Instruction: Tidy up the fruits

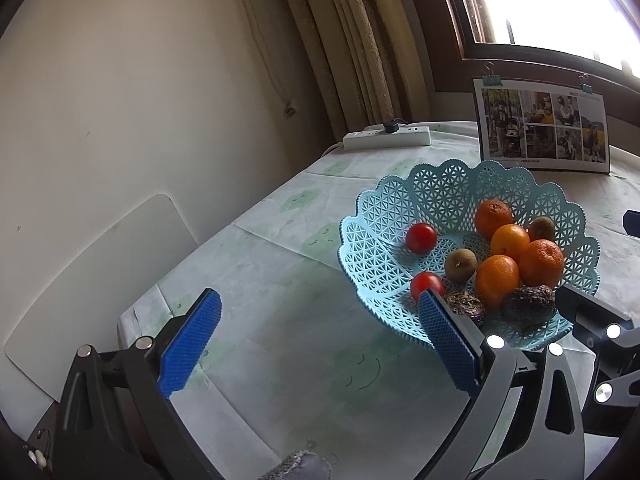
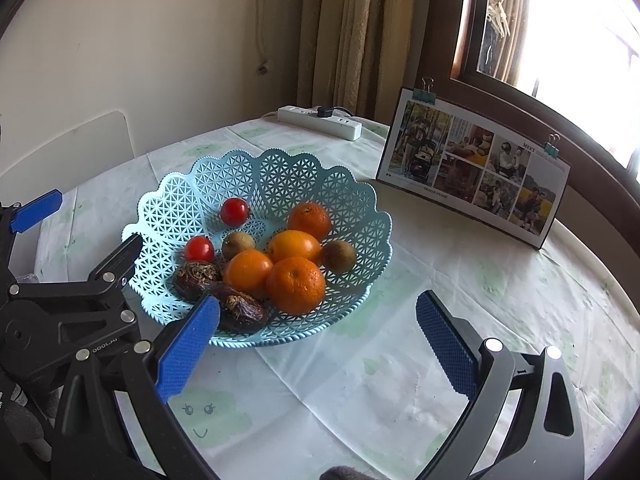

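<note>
My left tongs (image 1: 320, 340) and right tongs (image 2: 320, 340) both released and empty, all fruit already in the blue basket (image 2: 280, 176), tabletop (image 2: 400, 380) bare of fruit, looks done.

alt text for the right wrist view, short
A light blue lattice basket on a table holds four oranges, two tomatoes, two kiwis and two dark wrinkled fruits. The open, empty right gripper hovers in front.
</note>
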`<state>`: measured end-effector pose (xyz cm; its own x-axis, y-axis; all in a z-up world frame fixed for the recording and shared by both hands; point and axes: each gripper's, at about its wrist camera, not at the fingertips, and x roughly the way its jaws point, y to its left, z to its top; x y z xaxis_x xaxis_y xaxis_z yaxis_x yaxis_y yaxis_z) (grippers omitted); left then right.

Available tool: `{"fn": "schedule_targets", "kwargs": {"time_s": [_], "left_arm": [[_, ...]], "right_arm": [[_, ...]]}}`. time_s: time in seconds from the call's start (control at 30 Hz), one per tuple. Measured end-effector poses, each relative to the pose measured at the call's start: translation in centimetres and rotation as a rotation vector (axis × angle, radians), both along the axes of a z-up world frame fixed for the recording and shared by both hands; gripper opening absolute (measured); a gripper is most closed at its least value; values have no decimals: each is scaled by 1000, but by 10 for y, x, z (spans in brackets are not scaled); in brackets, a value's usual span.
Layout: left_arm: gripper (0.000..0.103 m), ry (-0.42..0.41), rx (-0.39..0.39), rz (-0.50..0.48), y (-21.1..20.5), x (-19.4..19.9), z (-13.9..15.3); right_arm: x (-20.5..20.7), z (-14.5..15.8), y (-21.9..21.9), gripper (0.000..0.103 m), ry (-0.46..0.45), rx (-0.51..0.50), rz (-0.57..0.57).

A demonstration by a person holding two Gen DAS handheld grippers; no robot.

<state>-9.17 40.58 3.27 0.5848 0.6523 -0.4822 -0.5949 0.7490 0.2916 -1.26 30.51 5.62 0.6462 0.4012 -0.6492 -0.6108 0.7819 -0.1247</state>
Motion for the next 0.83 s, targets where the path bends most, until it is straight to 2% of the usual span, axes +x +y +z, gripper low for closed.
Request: {"fn": "schedule_targets", "kwargs": {"time_s": [0.3, 0.57, 0.7, 0.83], "left_arm": [[100, 3, 0, 3, -1, -1, -1], [100, 2, 5, -8, -7, -1, 3], [100, 2, 5, -34, -19, 1, 5], [100, 8, -13, -101, -46, 6, 7]], "right_arm": [[-5, 3, 1, 98, -37, 1, 15], [-3, 4, -8, 98, -40, -8, -26], [3, 5, -27, 98, -30, -28, -96], [11, 1, -68, 98, 5, -58, -221]]}}
